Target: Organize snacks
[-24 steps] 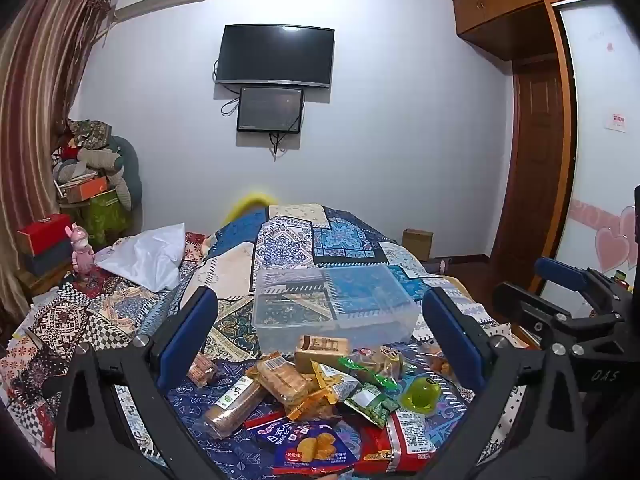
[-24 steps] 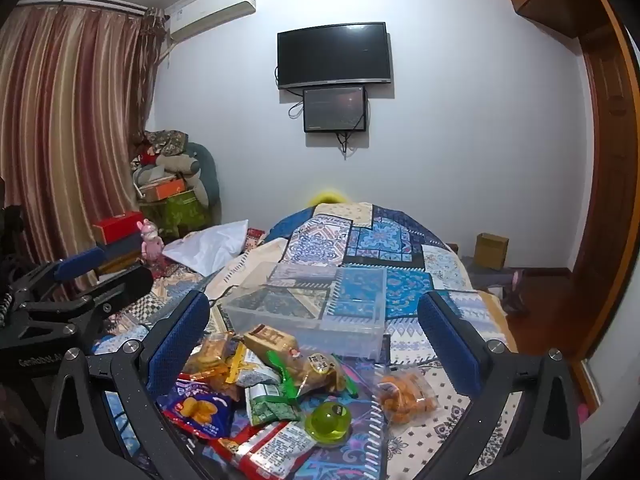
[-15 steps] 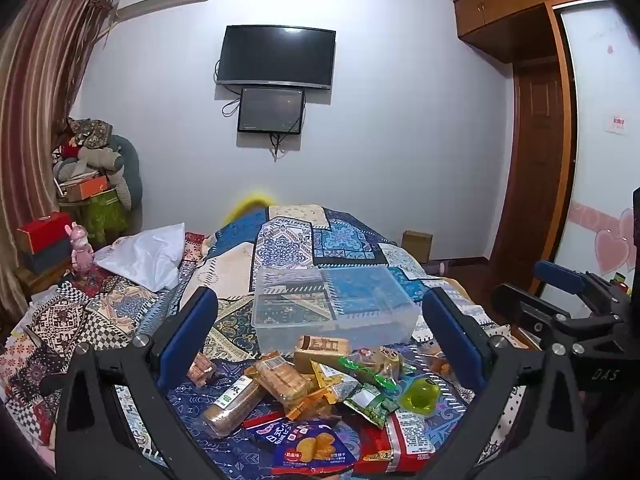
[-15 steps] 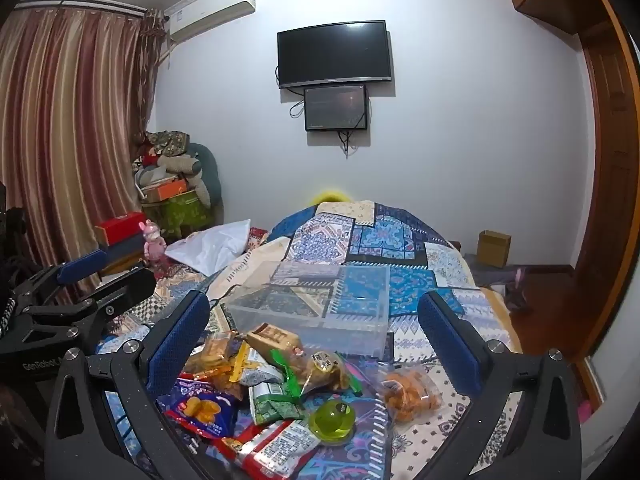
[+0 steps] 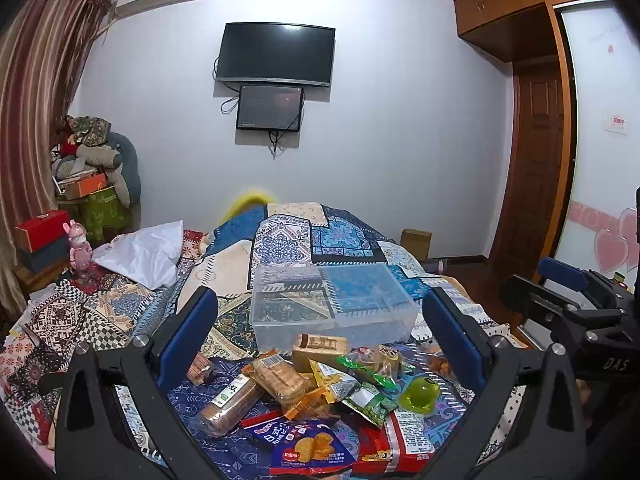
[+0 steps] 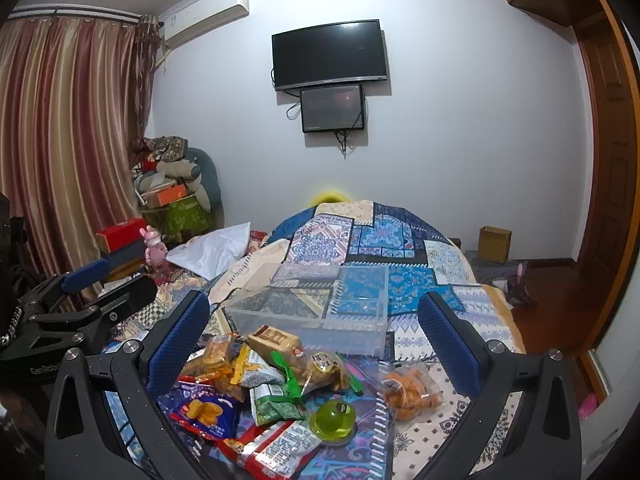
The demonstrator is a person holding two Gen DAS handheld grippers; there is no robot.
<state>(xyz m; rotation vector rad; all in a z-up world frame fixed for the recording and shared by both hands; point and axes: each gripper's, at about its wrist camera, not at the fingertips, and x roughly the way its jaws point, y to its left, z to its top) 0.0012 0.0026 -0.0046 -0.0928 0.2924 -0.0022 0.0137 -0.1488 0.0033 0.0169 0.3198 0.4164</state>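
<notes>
A: While both hover over the bed [image 5: 120, 312], the left hand-held gripper [image 5: 320, 336] gapes wide, empty, snack pile [image 5: 316, 392] lying below between its fingers.

B: Right hand-held gripper [image 6: 314, 334] likewise spread, holding nothing; clear bin [image 6: 312, 304] sits just beyond the snacks.

Quilted bed [image 5: 280, 240] under snack pile [image 5: 320, 392], clear bin [image 5: 332, 308]

The right gripper [image 5: 600, 312], seen at the edge of the left wrist view, carries the letters "DAS" on its black body. Chinese print marks the blue chip packet [image 5: 308, 446] and the long biscuit pack [image 5: 228, 398], too small to read.
</notes>
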